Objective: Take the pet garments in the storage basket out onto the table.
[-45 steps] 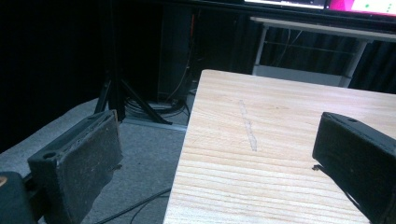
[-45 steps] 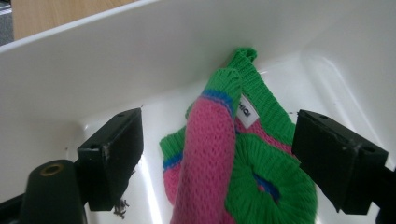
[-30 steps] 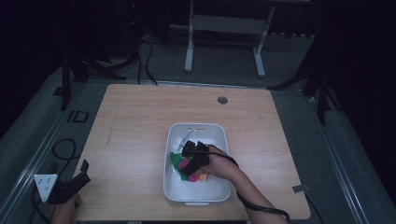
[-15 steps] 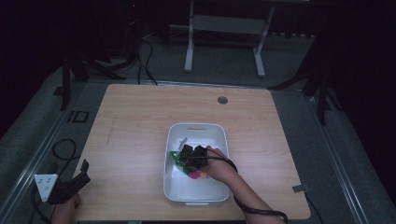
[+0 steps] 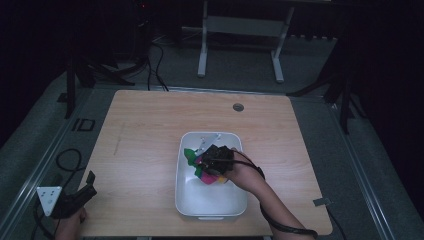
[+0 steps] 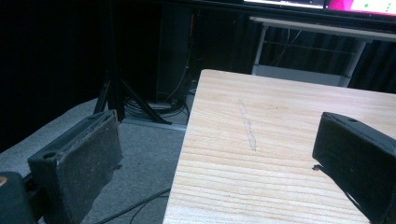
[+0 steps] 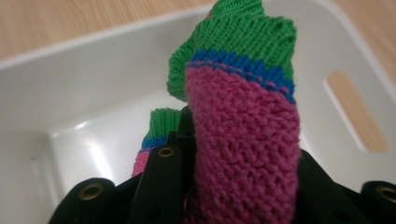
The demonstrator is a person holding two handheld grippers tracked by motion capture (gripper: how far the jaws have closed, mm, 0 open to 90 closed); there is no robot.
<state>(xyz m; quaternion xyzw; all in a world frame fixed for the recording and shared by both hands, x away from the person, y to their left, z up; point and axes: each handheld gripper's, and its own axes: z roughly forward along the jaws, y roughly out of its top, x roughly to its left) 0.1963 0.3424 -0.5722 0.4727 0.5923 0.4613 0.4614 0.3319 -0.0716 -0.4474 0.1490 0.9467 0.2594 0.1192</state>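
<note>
A knitted sock, pink with a blue stripe and a green cuff, stands clamped between the jaws of my right gripper. In the high view that right gripper hangs over the middle of the white bin, and the sock sticks out to its left. Yellow fabric shows under the hand. My left gripper rests off the table's near left corner. Its jaws stand wide apart with nothing between them, and the left gripper looks along the wooden table.
The white bin has a handle slot in its wall. A round cable hole sits at the table's far side. Cables and stand legs lie on the floor beyond the table.
My right gripper has shifted slightly left and toward the far end inside the bin with the sock in it. The left gripper has stayed in place.
</note>
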